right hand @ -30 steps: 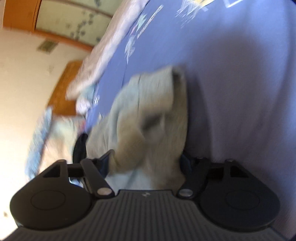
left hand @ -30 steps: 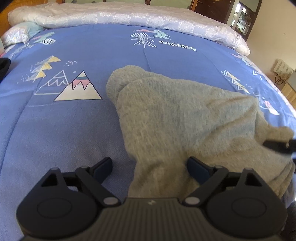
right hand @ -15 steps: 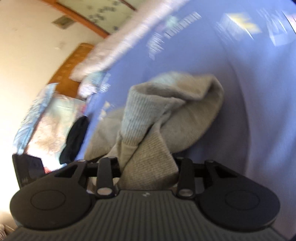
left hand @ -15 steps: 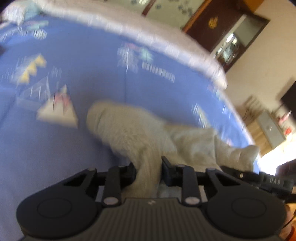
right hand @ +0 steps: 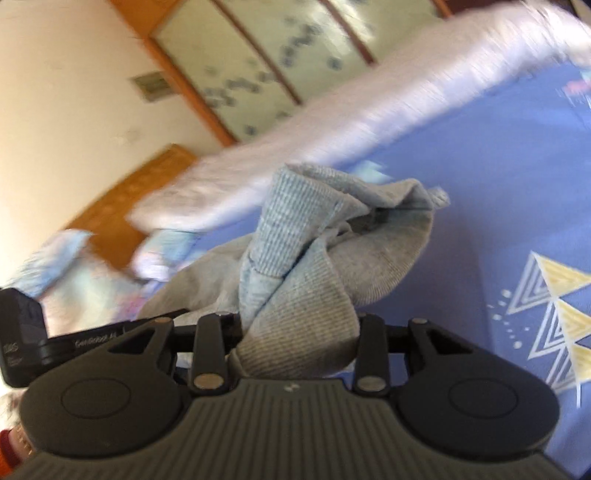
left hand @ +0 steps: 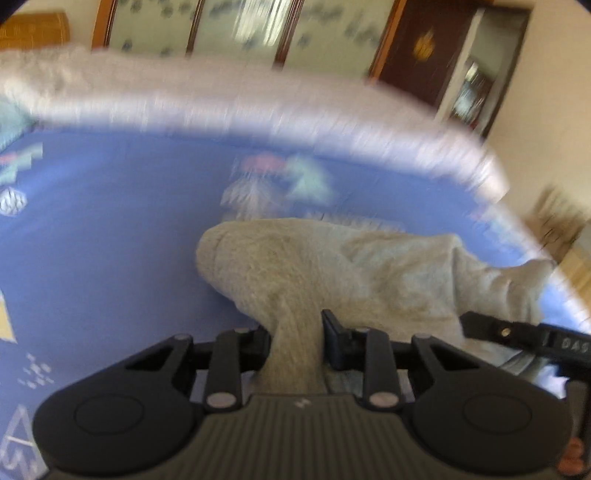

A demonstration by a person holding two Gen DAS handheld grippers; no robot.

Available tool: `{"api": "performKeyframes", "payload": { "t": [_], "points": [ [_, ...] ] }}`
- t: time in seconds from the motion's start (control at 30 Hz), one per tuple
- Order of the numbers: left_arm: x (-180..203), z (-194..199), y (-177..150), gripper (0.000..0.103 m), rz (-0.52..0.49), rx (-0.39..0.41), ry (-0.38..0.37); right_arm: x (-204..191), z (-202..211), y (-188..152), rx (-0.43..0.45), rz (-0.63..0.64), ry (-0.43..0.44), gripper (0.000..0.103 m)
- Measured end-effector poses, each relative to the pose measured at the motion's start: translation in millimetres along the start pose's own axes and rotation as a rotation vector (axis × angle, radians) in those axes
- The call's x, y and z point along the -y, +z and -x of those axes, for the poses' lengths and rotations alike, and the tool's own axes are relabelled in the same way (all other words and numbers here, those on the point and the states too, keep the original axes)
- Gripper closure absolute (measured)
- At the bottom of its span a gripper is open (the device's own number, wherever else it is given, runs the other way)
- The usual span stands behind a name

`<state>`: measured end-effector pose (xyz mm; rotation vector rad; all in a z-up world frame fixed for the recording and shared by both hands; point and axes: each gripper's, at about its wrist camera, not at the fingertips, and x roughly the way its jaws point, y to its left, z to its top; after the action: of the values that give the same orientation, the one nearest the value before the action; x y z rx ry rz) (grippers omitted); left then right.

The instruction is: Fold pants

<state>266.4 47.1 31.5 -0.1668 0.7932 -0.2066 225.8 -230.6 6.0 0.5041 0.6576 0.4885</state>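
Observation:
Grey knit pants (left hand: 332, 273) lie bunched on a blue patterned bedspread (left hand: 110, 240). My left gripper (left hand: 295, 339) is shut on a pinched ridge of the grey fabric, which rises between its jaws. In the right wrist view my right gripper (right hand: 295, 332) is shut on a thicker wad of the pants (right hand: 314, 266), with the ribbed waistband or cuff twisted up above it. The right gripper's black body (left hand: 524, 336) shows at the right edge of the left wrist view, close beside the cloth. Most of the pants hangs lifted between the two grippers.
A white quilt (left hand: 221, 107) runs along the far edge of the bed. Behind it stand patterned sliding doors (left hand: 240, 29) and a dark wooden cabinet (left hand: 436, 51). Pillows (right hand: 66, 266) and a wooden headboard (right hand: 129, 206) lie at the bed's head.
Both grippers were open around the flat pants a second ago; both closed on the fabric, then swept across the bed and lifted it slightly. The right gripper also rolled.

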Motion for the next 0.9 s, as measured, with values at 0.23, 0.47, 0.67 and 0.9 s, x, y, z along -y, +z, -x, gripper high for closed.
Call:
{"api": "performKeyframes", "payload": {
  "t": [0.23,0.47,0.67,0.9],
  "points": [
    [-4.3,-5.4,-24.2,0.044,0.076,-0.063,0.141,20.7,-7.9,-20.4,-0.071,-0.077,-0.139,0.023],
    [32.2,87.5,-75.8,0.001,-0.031,-0.014,0.331,-14.8,84.2,-57.2,-0.024,-0.021,-0.228,0.016],
    [68.2,163.8,-120.8,0.000,-0.070,0.036,0.268,-63.7,154.4,-109.6,0.029,0.128,-0.301,0.001],
    [91.8,231.4,-146.1,0.000,-0.056,0.106,0.266,-102.8,197.4,-143.3,0.058,0.133,-0.327,0.000]
  ]
}}
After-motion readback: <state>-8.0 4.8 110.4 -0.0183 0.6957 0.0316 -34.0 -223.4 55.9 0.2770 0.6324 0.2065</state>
